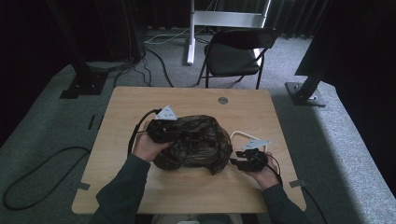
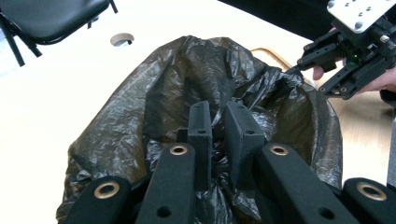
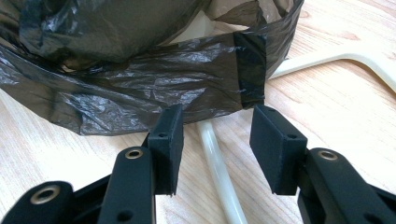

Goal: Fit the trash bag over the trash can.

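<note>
A crumpled dark plastic bag (image 1: pixel 196 142) lies in the middle of the wooden table (image 1: pixel 140 102). My left gripper (image 1: pixel 163 130) rests on the bag's left side. In the left gripper view its jaws (image 2: pixel 217 135) stand close together, pinching a fold of the bag (image 2: pixel 154 102). My right gripper (image 1: pixel 236 158) sits at the bag's right edge, low over the table. Its jaws (image 3: pixel 217 116) stand open just short of the bag's open rim (image 3: pixel 187 79), with nothing pressed between them. A white hanger (image 3: pixel 219 172) runs on the table beneath the jaws and under the bag.
The hanger's far arm (image 1: pixel 243 135) pokes out to the right of the bag. A round cable hole (image 1: pixel 223 100) is set near the table's far edge. A black folding chair (image 1: pixel 233 53) stands behind the table. Cables lie on the grey floor to the left.
</note>
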The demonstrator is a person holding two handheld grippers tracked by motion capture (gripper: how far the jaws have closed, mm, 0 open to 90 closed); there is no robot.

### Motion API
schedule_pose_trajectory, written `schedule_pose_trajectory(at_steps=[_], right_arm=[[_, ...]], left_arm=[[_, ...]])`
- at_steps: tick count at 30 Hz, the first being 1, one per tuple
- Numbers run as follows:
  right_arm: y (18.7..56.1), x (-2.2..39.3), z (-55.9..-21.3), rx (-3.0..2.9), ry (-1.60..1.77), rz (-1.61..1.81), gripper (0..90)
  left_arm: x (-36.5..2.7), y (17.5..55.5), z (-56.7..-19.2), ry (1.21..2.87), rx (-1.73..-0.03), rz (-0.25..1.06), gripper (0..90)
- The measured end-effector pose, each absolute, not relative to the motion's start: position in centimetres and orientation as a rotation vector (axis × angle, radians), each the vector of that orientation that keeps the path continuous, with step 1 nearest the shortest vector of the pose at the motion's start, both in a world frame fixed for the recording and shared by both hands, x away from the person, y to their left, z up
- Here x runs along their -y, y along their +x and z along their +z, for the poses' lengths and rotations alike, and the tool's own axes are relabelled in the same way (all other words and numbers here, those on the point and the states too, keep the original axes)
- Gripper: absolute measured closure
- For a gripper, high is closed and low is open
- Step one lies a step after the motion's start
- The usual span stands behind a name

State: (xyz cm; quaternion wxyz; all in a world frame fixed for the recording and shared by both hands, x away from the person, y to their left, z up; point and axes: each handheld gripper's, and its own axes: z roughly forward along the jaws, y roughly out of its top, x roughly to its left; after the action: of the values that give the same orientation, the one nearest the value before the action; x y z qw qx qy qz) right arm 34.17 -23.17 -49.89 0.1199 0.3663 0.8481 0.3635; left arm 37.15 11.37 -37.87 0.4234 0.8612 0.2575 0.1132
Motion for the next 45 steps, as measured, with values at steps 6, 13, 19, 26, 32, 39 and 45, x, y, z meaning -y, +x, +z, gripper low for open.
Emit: schedule_pose_trajectory(at_steps=[6,13,19,26,32,39,45], right_arm=[[34.1,23.0,-49.9,-2.482,1.068,1.062,54.1],[34.1,22.9,-50.0,-2.488,1.066,1.056,54.1],[34.1,22.9,-50.1,-2.492,1.064,1.053,54.0],[34.1,22.9,-50.1,-2.491,1.067,1.051,54.1],[34.1,22.9,-50.1,-2.491,1.068,1.052,54.1],[34.1,22.9,-50.2,-2.492,1.067,1.050,54.1],[34.1,22.9,-50.2,-2.494,1.066,1.050,54.1]], left_arm=[[-10.6,37.5,-38.1,2.193,-0.642,0.285,81.3],[-9.9,38.2,-38.7,2.244,-0.669,0.280,79.0],[-9.2,38.5,-39.2,2.295,-0.683,0.306,73.8],[-8.6,38.8,-39.7,2.334,-0.689,0.307,71.4],[-8.2,39.0,-40.2,2.359,-0.691,0.293,68.6],[-7.6,39.1,-40.8,2.410,-0.675,0.305,67.5],[-6.9,39.1,-41.3,2.451,-0.658,0.311,66.8]])
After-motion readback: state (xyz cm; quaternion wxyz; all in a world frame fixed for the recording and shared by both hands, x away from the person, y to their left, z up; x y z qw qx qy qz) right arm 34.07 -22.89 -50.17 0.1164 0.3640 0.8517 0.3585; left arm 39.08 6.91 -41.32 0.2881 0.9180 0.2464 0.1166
